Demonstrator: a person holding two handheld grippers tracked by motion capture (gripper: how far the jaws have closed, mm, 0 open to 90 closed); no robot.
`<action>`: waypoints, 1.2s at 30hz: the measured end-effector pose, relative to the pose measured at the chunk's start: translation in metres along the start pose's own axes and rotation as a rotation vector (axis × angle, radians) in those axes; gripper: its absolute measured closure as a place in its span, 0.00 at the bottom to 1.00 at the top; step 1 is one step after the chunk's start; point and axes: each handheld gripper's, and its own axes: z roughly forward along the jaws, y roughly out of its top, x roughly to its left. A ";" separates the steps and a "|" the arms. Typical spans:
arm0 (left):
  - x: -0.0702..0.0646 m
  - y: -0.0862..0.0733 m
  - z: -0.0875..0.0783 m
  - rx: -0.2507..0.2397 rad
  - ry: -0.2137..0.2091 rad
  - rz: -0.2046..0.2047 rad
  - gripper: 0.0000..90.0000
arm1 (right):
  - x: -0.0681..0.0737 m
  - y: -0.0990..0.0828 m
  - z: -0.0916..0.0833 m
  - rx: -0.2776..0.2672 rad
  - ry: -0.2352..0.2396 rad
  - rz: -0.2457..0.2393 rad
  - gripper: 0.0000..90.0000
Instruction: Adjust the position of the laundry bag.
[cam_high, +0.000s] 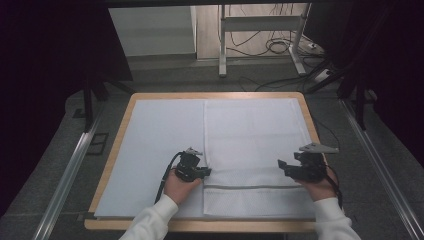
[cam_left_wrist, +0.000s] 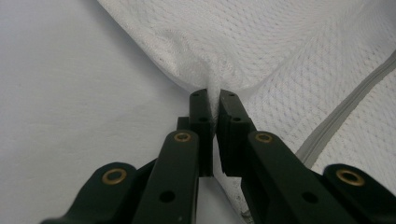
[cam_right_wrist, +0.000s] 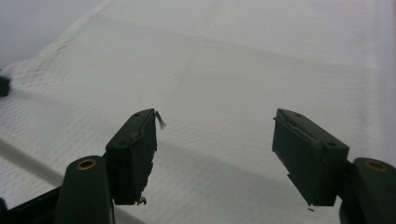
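Flanking the towel (cam_high: 255, 150): pinching left gripper (cam_high: 204, 172), gaping right gripper (cam_high: 283, 166).

Matt white mesh-weave cloth (cam_left_wrist: 280, 56) on a smooth sheet (cam_high: 160, 135) over wood-edged table (cam_high: 120, 125).

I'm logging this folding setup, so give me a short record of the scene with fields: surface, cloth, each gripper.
surface: wooden table covered by a pale sheet
cloth: white mesh towel with a grey stripe, lying flat on the table's right half
left gripper: shut, pinching the towel's left edge, fabric bunched between the jaws
right gripper: jaws wide open above the towel, near its right edge, holding nothing
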 end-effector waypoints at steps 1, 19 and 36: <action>0.000 0.000 0.000 0.001 0.001 0.003 0.96 | -0.006 0.001 -0.002 -0.002 -0.013 0.016 0.35; -0.001 0.000 -0.002 -0.021 -0.003 -0.002 0.97 | -0.051 -0.009 -0.011 0.042 -0.069 0.099 0.38; 0.000 0.000 -0.003 -0.031 -0.018 -0.018 0.97 | -0.071 -0.022 -0.004 0.128 -0.112 0.144 0.39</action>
